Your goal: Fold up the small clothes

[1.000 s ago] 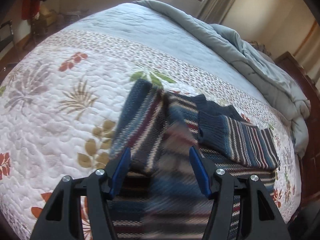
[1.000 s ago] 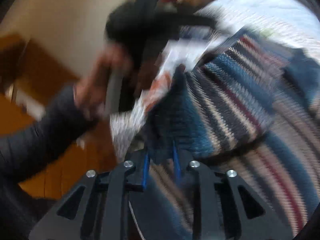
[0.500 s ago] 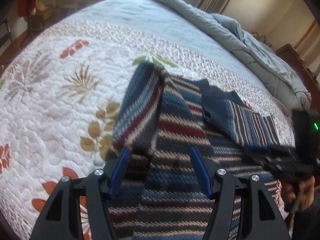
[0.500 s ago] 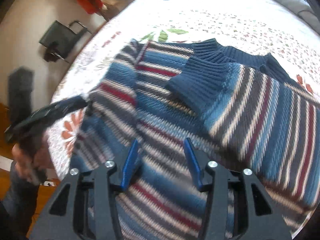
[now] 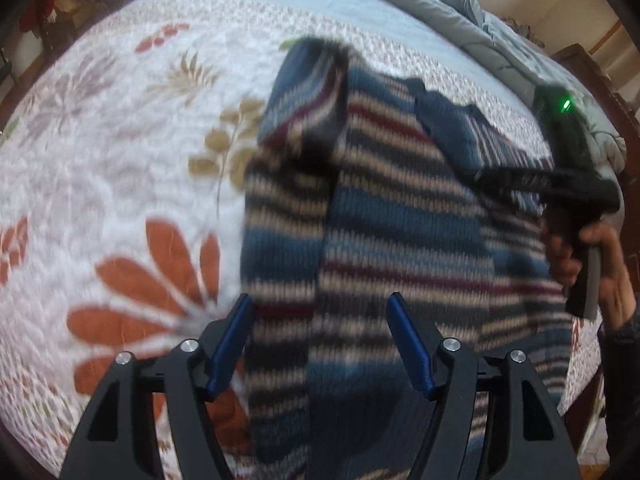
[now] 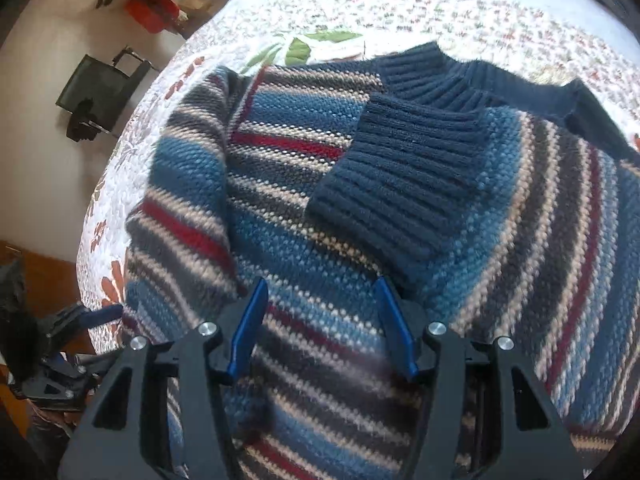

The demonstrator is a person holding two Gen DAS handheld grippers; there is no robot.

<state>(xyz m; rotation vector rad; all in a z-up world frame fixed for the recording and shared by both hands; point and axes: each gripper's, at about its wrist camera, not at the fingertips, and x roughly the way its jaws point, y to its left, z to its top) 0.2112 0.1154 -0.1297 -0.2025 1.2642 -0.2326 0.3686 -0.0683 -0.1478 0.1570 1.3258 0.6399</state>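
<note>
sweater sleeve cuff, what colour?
Solid dark navy ribbed knit on the cuff, unlike the striped sweater body. Clearest in the right wrist view.

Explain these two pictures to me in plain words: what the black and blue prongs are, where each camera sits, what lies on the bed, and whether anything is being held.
There is no robot here. A person holds a handheld gripper in each hand, and each carries a fisheye camera looking along its two blue fingers. One picture comes from the left gripper, the other from the right gripper.

Below both lies a striped knitted sweater on a floral quilt covering a bed. One sleeve is already folded across the chest, its dark ribbed cuff on top. A grey duvet is bunched at the far edge.

In the left picture the person's hand shows at the right, gripping the other tool.

Nothing is held: both sets of jaws are opening, above the sweater without pinching it.
</note>
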